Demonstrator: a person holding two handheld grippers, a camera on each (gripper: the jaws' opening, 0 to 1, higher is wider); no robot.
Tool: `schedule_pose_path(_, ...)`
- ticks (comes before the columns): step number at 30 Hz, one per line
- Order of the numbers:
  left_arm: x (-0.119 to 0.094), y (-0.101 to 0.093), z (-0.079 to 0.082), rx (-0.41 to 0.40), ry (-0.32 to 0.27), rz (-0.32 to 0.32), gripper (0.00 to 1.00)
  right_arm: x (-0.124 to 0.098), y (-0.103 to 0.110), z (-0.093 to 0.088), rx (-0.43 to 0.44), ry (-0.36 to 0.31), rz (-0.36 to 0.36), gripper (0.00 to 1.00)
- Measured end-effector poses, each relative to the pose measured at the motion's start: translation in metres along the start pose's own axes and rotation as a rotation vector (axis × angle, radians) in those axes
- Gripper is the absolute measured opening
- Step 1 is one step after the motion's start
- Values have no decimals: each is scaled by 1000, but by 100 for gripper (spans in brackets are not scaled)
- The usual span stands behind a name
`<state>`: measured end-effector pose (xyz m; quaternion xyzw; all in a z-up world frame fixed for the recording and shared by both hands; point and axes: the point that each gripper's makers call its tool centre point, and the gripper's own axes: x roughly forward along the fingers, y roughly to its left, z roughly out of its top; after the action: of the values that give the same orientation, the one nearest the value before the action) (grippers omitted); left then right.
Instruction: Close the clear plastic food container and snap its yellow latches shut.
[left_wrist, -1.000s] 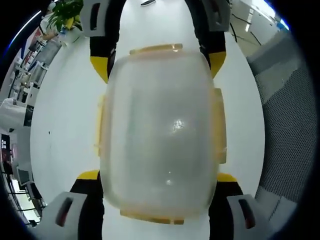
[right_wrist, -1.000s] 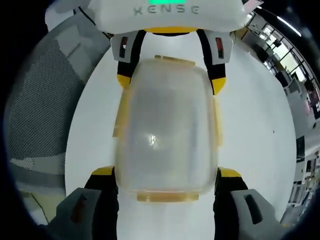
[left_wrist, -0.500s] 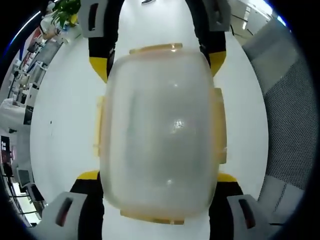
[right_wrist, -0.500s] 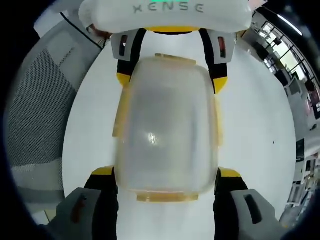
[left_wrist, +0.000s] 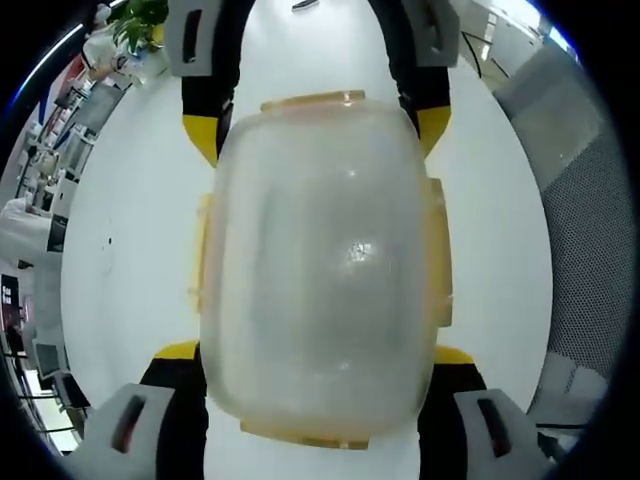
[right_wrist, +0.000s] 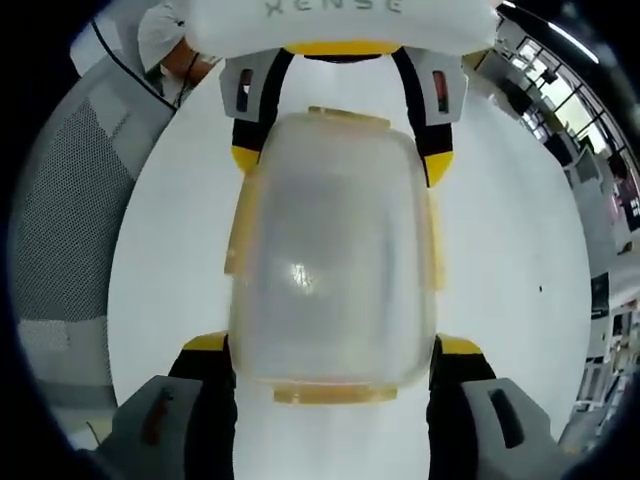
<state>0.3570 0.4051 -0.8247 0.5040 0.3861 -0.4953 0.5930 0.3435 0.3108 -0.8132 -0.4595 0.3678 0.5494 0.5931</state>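
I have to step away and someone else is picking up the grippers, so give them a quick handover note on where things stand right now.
Left gripper: jaws on either side of one end of the clear container.
Right gripper: jaws on either side of the opposite end; it also shows at the top of the left gripper view.
Whether either is actually clamping cannot be told.
Container: between both grippers, above the white table, lid on. Yellow latches line its edges.
Done: lid is on the box.
Left: whether each latch is fully snapped cannot be told; check all of them and press any loose one shut.
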Motion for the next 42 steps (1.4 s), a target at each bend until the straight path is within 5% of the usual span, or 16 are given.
schedule_pose_path(29,15,75,-1,9,-18,-1,86,8,-74,-5,17,-5,-7,76)
schedule_pose_path(42,18,87,2,0,-39,0,86,10,-87,-10,8,47,1,77)
